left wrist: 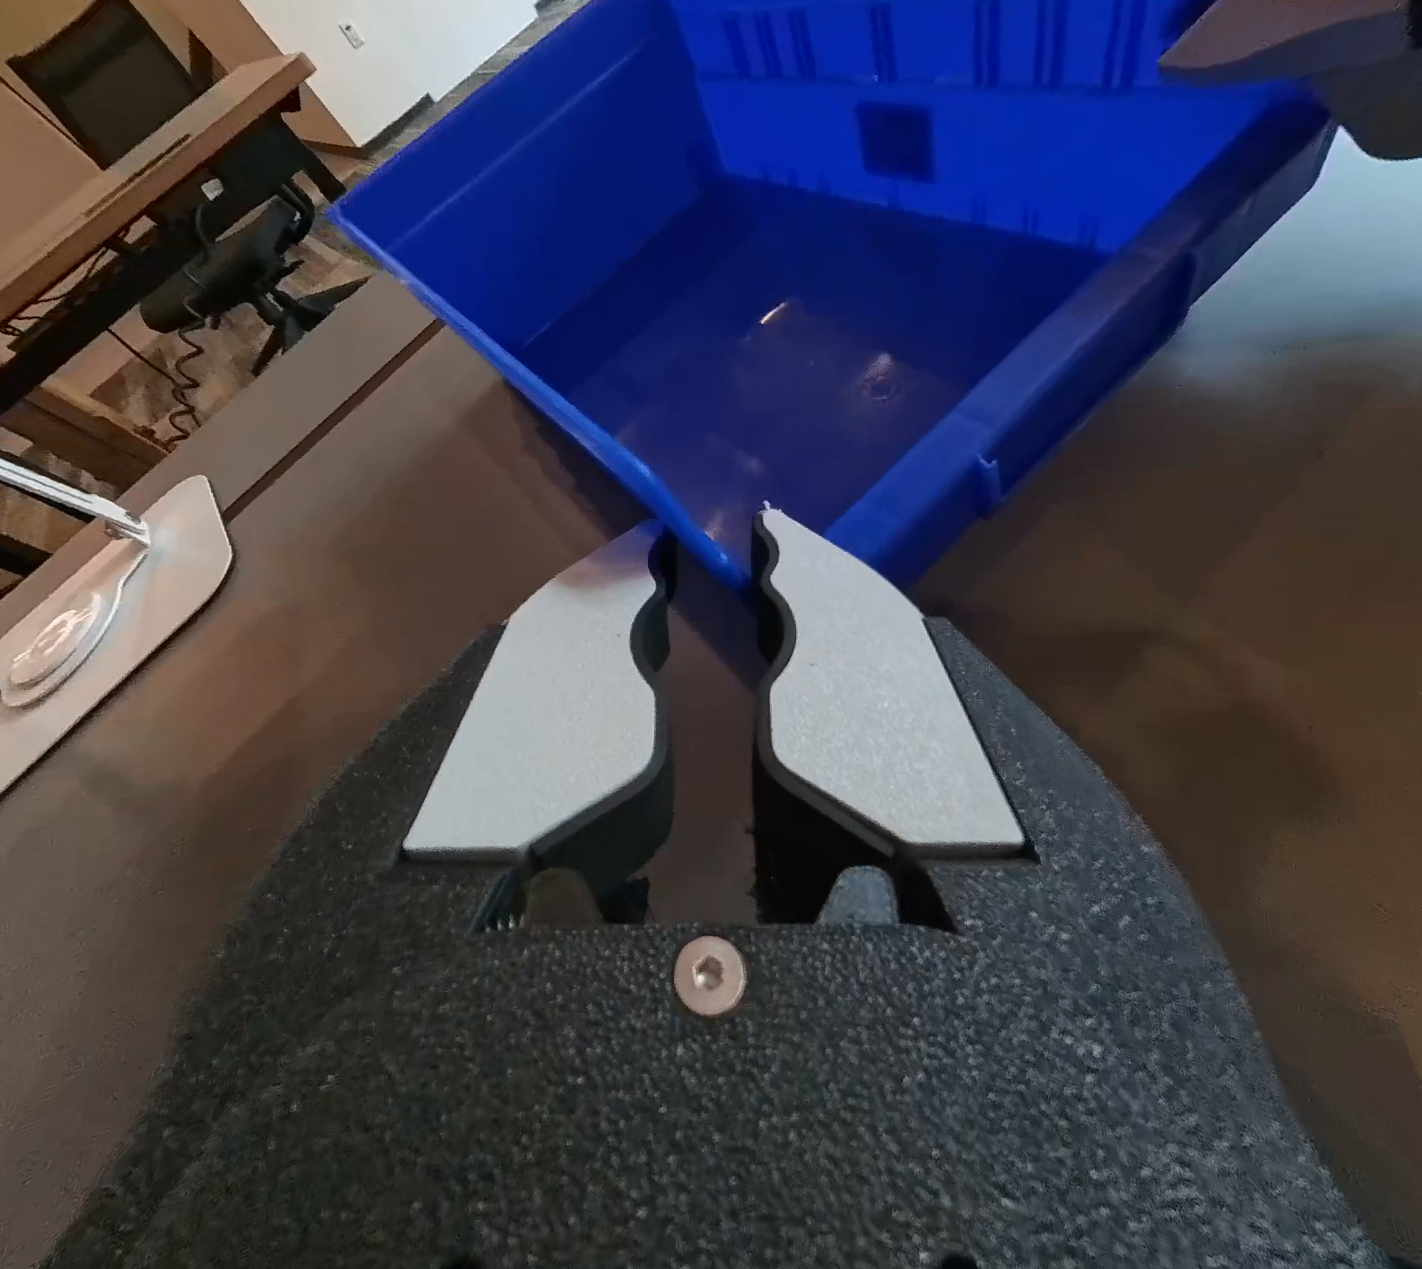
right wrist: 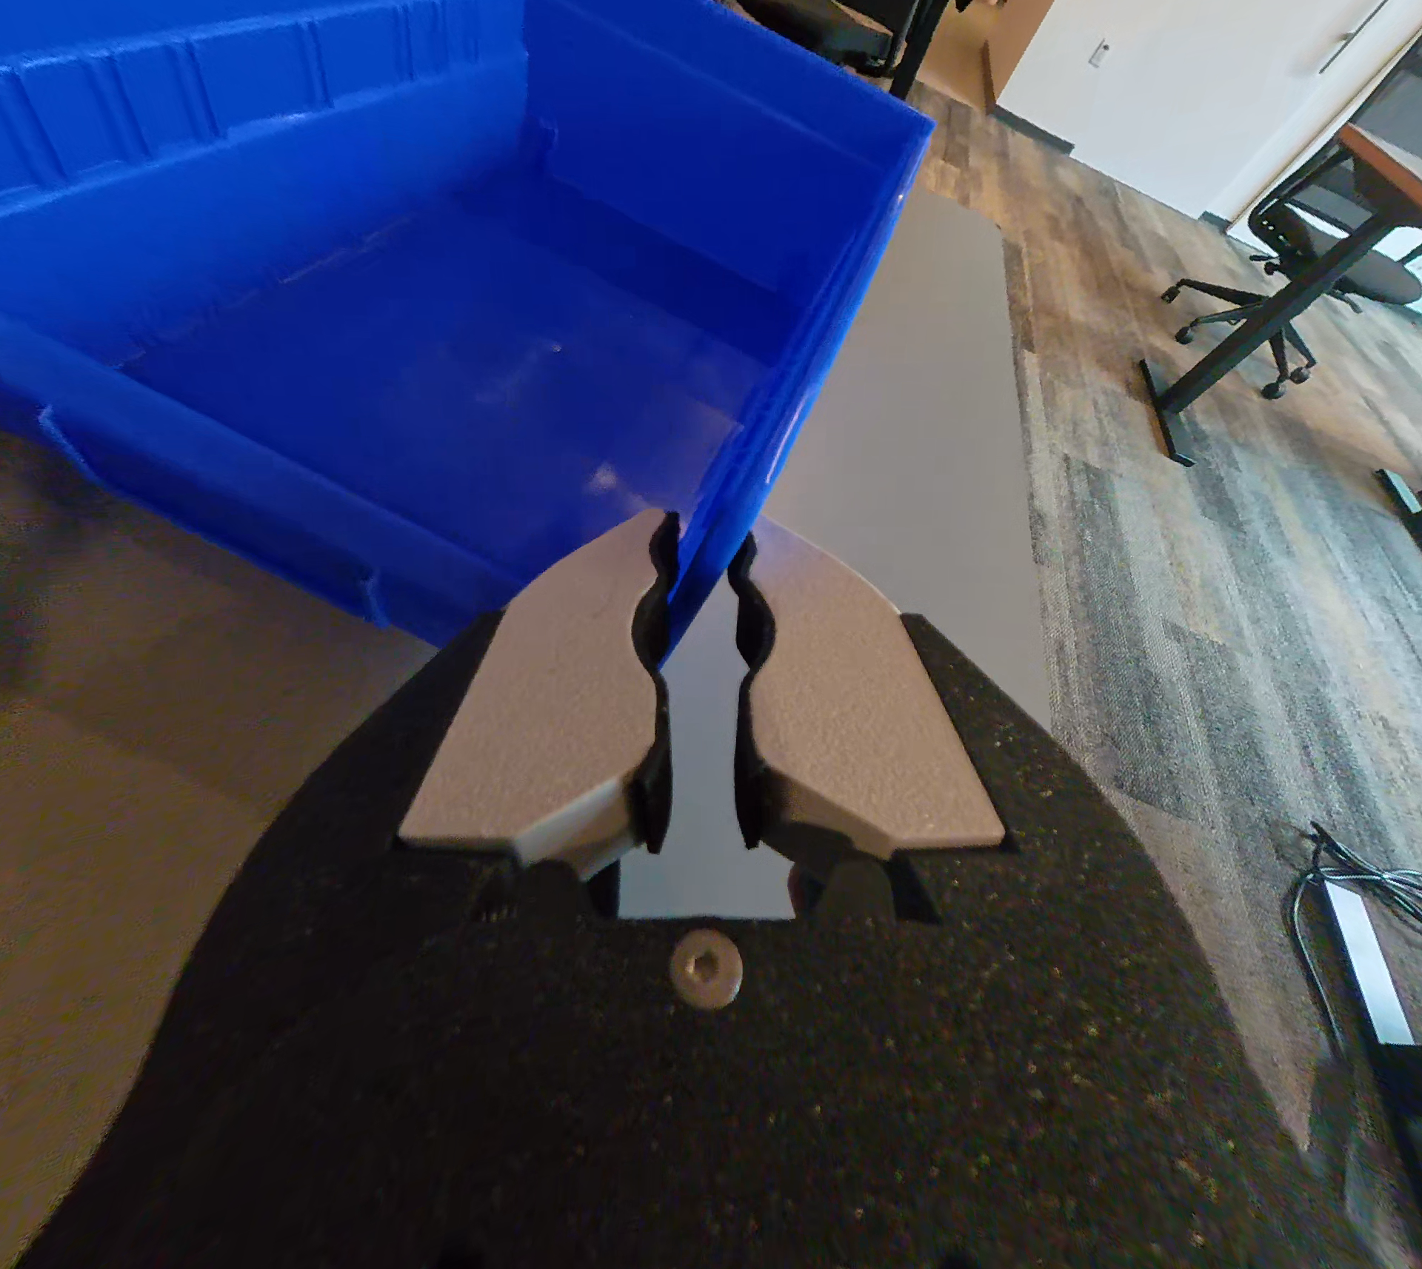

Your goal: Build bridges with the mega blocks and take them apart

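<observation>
A large empty blue plastic bin [left wrist: 808,324] stands on the dark table [left wrist: 1154,617]; no blocks show in either view. My left gripper [left wrist: 712,528] straddles the near corner of the bin's left wall, with the wall's edge between its grey fingers [left wrist: 554,709]. My right gripper [right wrist: 704,540] is closed on the near end of the bin's [right wrist: 431,324] right wall. In the left wrist view, a blurred brown-grey finger of the other gripper [left wrist: 1300,24] shows at the top right over the bin's far corner.
A silver flat stand base [left wrist: 131,578] lies on the table at the left. The table's right edge [right wrist: 1023,463] drops to carpeted floor with a cable and a strip [right wrist: 1370,955]. Desks and office chairs [right wrist: 1308,278] stand beyond. Left tips to right tips: about 20 cm.
</observation>
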Action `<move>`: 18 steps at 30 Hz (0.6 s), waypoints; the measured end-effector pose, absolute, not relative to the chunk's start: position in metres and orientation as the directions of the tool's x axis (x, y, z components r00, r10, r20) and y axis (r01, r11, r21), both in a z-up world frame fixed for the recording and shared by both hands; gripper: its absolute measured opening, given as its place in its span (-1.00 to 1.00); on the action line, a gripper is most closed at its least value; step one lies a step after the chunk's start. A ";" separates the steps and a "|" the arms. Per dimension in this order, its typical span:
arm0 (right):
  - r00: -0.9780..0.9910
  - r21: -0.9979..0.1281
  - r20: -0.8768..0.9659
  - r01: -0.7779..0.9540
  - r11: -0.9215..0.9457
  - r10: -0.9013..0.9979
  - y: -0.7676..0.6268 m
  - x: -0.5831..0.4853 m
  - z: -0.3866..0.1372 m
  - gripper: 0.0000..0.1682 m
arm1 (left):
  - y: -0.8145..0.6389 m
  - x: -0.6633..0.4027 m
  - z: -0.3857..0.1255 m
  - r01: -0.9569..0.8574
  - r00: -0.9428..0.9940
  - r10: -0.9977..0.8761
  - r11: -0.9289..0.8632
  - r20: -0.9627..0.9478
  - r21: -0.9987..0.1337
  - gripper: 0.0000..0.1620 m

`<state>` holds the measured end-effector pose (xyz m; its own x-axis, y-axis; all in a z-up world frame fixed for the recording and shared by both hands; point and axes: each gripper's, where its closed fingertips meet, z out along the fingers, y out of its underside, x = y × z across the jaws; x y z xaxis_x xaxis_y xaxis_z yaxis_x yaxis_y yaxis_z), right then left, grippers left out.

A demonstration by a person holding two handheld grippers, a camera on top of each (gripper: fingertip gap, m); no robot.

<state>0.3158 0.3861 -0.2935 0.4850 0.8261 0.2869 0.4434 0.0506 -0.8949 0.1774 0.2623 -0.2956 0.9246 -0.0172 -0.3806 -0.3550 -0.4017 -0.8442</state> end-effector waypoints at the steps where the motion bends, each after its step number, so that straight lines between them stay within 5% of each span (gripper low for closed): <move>1: 0.485 -0.898 0.283 0.437 0.051 0.827 0.386 0.316 -0.294 -0.86 | 0.263 0.177 -0.296 -0.349 0.927 -0.017 -0.402 -0.374 -0.847 -0.77; 7: 0.450 -0.891 0.353 0.430 0.148 0.820 0.380 0.317 -0.296 -0.63 | 0.262 0.182 -0.296 -0.355 0.929 -0.044 -0.390 -0.367 -0.850 -0.72; 10: 0.476 -0.908 0.311 0.405 0.109 0.822 0.377 0.322 -0.292 -0.37 | 0.255 0.176 -0.282 -0.353 0.929 -0.018 -0.340 -0.369 -0.872 -0.53; 18: 0.632 -0.941 0.226 0.339 -0.002 0.741 0.365 0.357 -0.244 -0.16 | 0.205 0.144 -0.253 -0.224 0.974 -0.034 -0.303 -0.224 -0.926 -0.25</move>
